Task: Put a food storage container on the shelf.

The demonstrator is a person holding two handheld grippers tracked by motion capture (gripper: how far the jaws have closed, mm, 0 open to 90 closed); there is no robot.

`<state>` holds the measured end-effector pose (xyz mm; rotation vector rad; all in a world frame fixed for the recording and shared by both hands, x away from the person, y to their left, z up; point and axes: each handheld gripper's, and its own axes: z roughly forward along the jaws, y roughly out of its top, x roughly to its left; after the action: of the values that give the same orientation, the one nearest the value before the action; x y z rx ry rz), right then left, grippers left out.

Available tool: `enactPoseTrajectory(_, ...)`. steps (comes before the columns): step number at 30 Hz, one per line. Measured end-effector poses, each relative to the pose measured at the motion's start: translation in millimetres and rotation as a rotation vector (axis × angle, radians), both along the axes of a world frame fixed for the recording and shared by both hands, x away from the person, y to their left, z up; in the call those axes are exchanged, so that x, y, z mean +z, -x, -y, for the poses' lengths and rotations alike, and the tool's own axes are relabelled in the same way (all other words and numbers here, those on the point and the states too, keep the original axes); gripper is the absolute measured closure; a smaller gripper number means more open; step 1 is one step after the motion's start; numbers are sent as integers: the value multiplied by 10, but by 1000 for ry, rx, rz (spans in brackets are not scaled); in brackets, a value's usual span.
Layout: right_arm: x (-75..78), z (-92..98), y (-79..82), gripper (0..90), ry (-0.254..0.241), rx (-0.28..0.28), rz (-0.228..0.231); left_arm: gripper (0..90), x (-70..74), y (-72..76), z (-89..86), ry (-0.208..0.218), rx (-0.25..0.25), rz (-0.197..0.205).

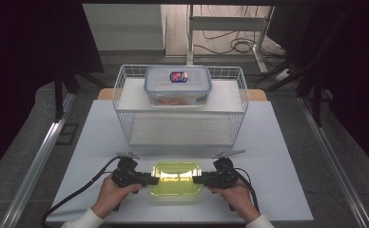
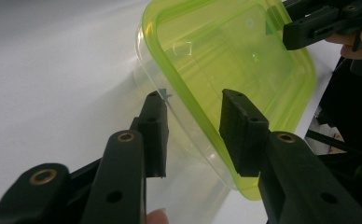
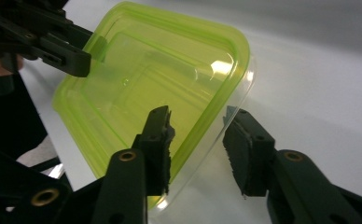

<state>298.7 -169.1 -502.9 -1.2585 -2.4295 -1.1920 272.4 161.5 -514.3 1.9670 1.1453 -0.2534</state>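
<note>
- Nearest, at 6 o'clock in the high view, two hands come in from the bottom edge: the left hand [image 1: 110, 192] and the right hand [image 1: 236, 194], each in a white sleeve, each holding a hand-held gripper with a black cable trailing back.
- The left hand-held gripper [image 1: 155, 179] points toward 3 o'clock at the short left end of the green container [image 1: 177, 178]. In the left gripper view [image 2: 193, 133] its jaws stand apart, one on either side of the container's rim; they are not closed on it, and I cannot tell whether either pad touches.
- The right hand-held gripper [image 1: 196, 179] points toward 9 o'clock at the opposite end. In the right gripper view [image 3: 195, 144] its jaws are likewise apart, straddling the rim with a gap showing.
- The green container, a translucent yellow-green lid over a clear tub, lies on the white surface [image 1: 277, 156] between the two grippers, its long axis running 9 to 3 o'clock. No writing on it can be read.
- Farther, toward 12 o'clock, a white wire basket [image 1: 125, 99] stands on the surface.
- A clear lidded box [image 1: 178, 85] lies on a shelf inside the basket, long axis 9 to 3 o'clock. Its lid carries a red-and-blue label [image 1: 178, 76], too small to read.
</note>
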Motion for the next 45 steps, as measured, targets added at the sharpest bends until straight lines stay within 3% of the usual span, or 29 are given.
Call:
enactPoseTrajectory(17, 65, 40, 93, 735, -30, -29, 5, 692, 55, 173, 20, -12, 14, 84)
enactPoseTrajectory(27, 107, 76, 120, 794, -48, -48, 26, 728, 70, 231, 39, -11, 24, 106)
enactPoseTrajectory(33, 125, 54, 149, 799, -33, -44, 45, 755, 84, 242, 32, -25, 30, 124)
enactPoseTrajectory(45, 207, 37, 182, 798, -45, -33, 84, 764, 190, 265, -25, -3, 26, 156)
